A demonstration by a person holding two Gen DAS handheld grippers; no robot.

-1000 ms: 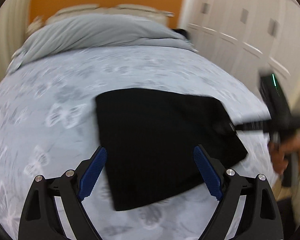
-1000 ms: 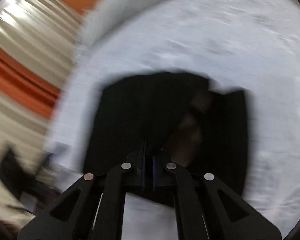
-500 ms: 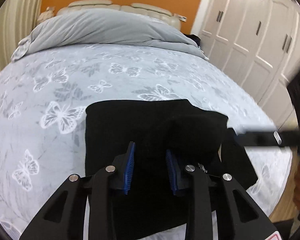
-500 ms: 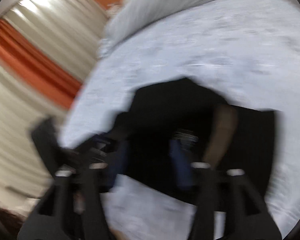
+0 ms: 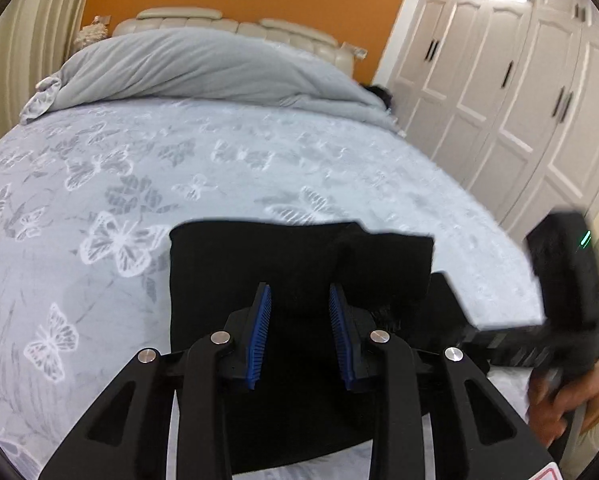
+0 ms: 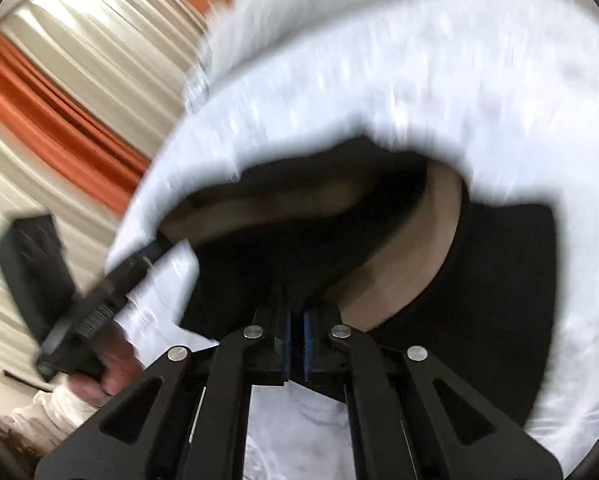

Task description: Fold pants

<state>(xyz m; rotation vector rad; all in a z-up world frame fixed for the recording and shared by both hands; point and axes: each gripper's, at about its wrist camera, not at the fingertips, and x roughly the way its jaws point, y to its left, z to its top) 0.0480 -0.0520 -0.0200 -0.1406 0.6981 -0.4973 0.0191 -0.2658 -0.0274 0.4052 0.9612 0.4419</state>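
Gripping a raised hump of the black pants (image 5: 299,264), your left tool (image 5: 299,312) has its blue pads partly closed with cloth bunched between them. Your right tool (image 6: 295,320) is pinched nearly shut on a fold of the same pants, where a tan inner lining shows in the blurred right wrist view. The pants lie near the front edge of the bed (image 5: 179,168), a dark, roughly square folded block with one layer lifted. Beyond them stretches the butterfly-patterned sheet, then a grey duvet (image 5: 187,68), with white wardrobes (image 5: 519,80) at the right.
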